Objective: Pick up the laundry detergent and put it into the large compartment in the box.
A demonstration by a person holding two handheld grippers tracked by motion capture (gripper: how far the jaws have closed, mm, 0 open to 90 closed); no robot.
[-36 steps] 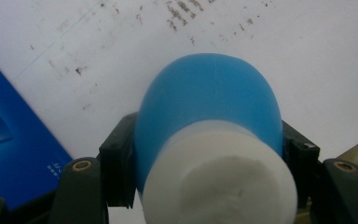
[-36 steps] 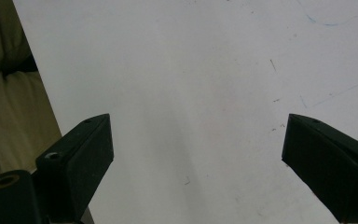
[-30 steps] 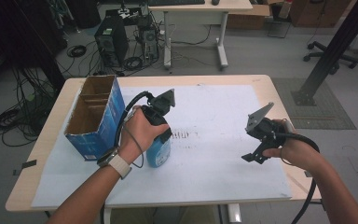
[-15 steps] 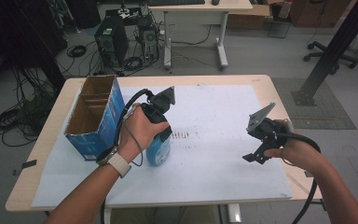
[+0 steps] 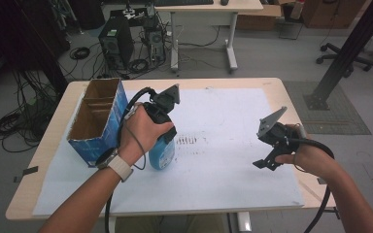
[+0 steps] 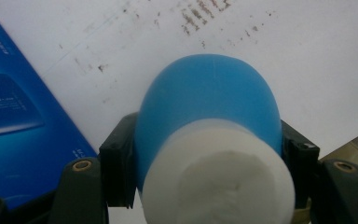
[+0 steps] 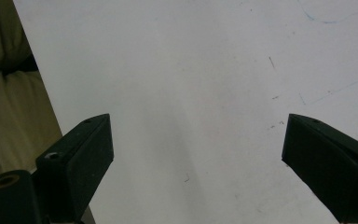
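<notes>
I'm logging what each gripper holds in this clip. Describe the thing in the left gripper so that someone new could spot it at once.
Start at the table under its white sheet and find the open blue box at its left side. Just right of the box stands a bottle, clamped by the left gripper. It is light blue and rounded with a white top, unlike the darker, square-cornered box.

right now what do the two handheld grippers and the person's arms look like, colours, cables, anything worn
Both the left gripper and the right gripper are black, each with two blocky black jaws, brass-coloured screws near the jaw bases and a grey three-cornered plate on top. A black cable trails from each. The left wrist wears a watch with a pale band; both forearms are bare, no sleeves.
</notes>
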